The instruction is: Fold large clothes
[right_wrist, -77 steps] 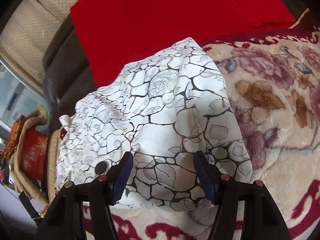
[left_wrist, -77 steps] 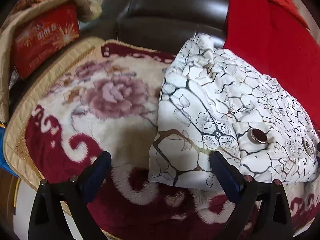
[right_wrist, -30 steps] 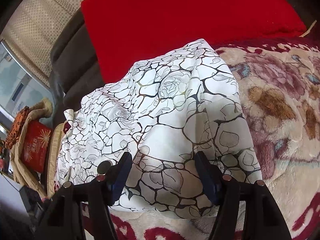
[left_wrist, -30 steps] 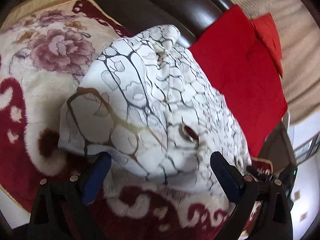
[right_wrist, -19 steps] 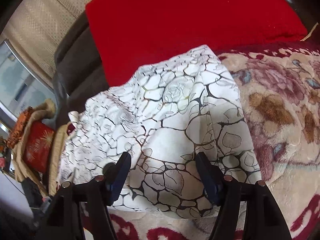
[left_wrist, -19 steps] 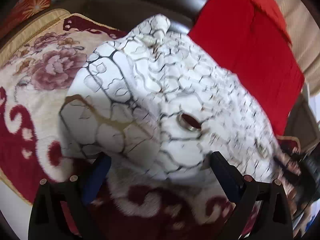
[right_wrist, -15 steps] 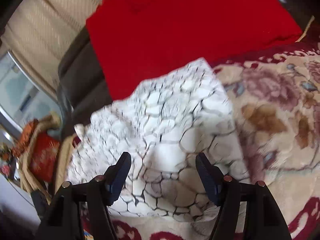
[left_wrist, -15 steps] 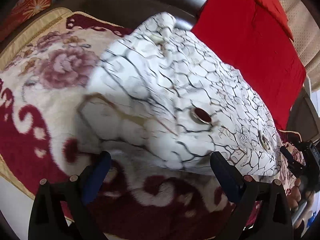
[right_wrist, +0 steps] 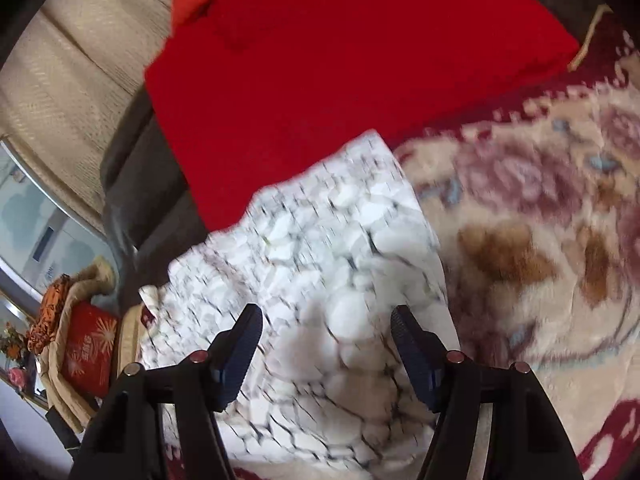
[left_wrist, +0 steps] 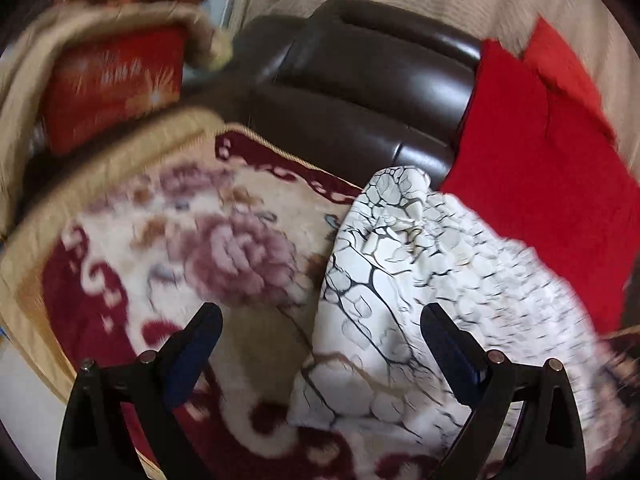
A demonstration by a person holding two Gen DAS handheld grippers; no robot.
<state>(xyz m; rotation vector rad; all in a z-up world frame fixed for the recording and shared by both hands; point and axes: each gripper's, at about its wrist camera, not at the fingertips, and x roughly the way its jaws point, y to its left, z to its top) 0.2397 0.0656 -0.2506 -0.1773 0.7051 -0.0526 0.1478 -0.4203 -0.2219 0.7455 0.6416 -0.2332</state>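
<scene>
A white garment with a black and gold crackle print (left_wrist: 420, 292) lies folded in a bundle on a floral blanket (left_wrist: 168, 248) over a sofa seat. It also shows in the right wrist view (right_wrist: 320, 280), blurred by motion. My left gripper (left_wrist: 320, 332) is open and empty, just above the bundle's left edge. My right gripper (right_wrist: 326, 334) is open and empty, hovering over the bundle's near part.
A dark leather sofa back (left_wrist: 352, 92) rises behind the blanket. A red cloth (left_wrist: 540, 152) lies past the garment, also in the right wrist view (right_wrist: 340, 60). A red cushion (left_wrist: 112, 84) under a beige cover sits at the far left. Beige curtains (right_wrist: 80, 60) hang behind.
Both cameras have swung and pulled back; the left view turned left toward the blanket and red cushion. The garment bundle stays in place. Both grippers stay open.
</scene>
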